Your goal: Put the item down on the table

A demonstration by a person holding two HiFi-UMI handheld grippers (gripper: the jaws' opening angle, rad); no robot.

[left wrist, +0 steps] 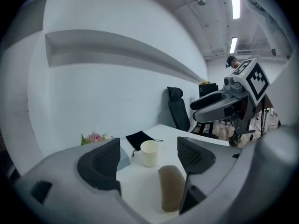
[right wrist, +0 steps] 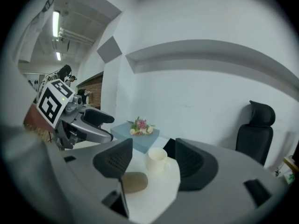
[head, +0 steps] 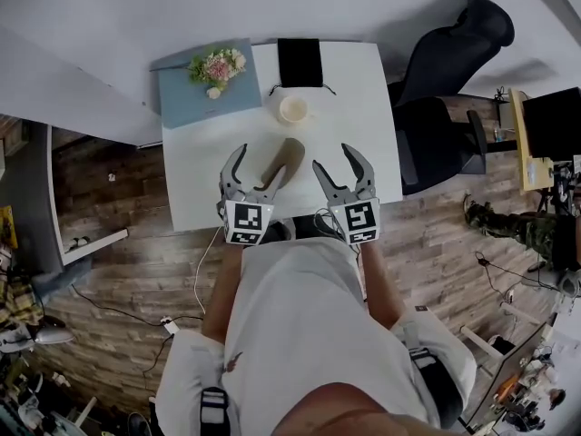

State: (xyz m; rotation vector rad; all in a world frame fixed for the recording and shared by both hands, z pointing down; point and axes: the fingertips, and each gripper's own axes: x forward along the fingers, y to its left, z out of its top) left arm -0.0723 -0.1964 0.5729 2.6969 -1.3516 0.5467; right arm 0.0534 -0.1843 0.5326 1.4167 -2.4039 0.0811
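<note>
**Item on tabletop, both jaws released**

Flowers (head: 216, 66) lie on a blue-grey box (head: 204, 103) at the far left corner of the white tabletop (head: 363, 89).

Nearer you, your left gripper (head: 263, 160) hangs over the near edge. Its jaws are spread apart and nothing is clamped between them. Its own view looks through that gap onto the tabletop.

The brown item (head: 284, 159) lies flat on its side in the near half of the tabletop. In the head view it shows between your two grippers, and neither one grips it. In the left gripper view its near end is tucked behind the right-hand jaw. In the right gripper view it shows just under the left-hand jaw, resting on the white surface.

Just beyond the item, and apart from it, a white cup (head: 294, 109) stands upright. Behind the cup a black pouch (head: 300, 62) lies flat against the far edge.

Your right gripper (head: 334, 157) hangs level with the left one over the near edge. Its jaws are also released, with only the cup and the tabletop visible through the gap.

To the right of the tabletop, a black office chair (head: 445, 71) stands on the wooden floor (head: 118, 234).
</note>
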